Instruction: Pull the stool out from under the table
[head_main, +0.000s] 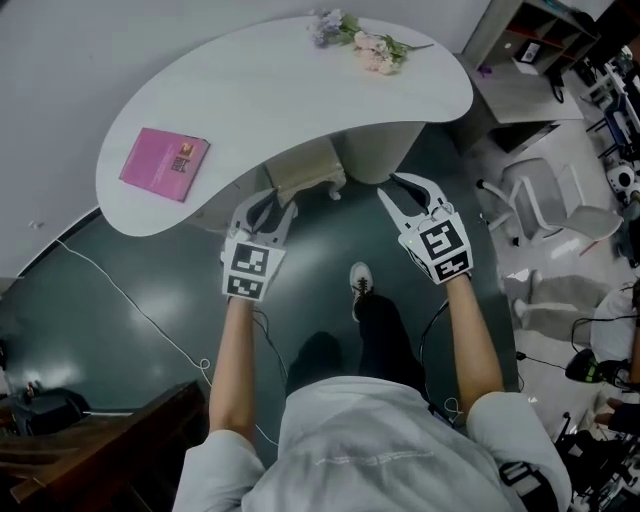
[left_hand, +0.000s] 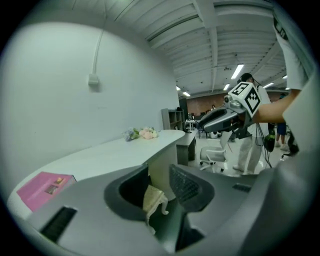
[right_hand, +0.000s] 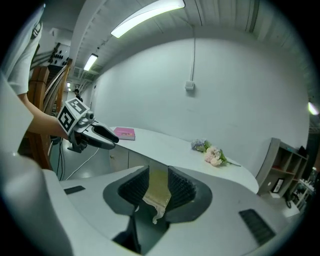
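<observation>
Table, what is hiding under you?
A cream stool is tucked under the white table, beside its thick base. Only its front part peeks out; the tabletop covers the rest.

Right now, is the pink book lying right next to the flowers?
No, the pink book lies near the left end of the table, while the flowers lie far off at its other end.

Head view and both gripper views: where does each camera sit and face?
Head view: on the person's head, steeply down on table, stool, forearms, left gripper, right gripper.
Left gripper view: on the left gripper, along its open jaws toward the stool; right gripper at right.
Right gripper view: along its open jaws toward the stool; left gripper at left.
Shared: pink book, flowers.
</observation>
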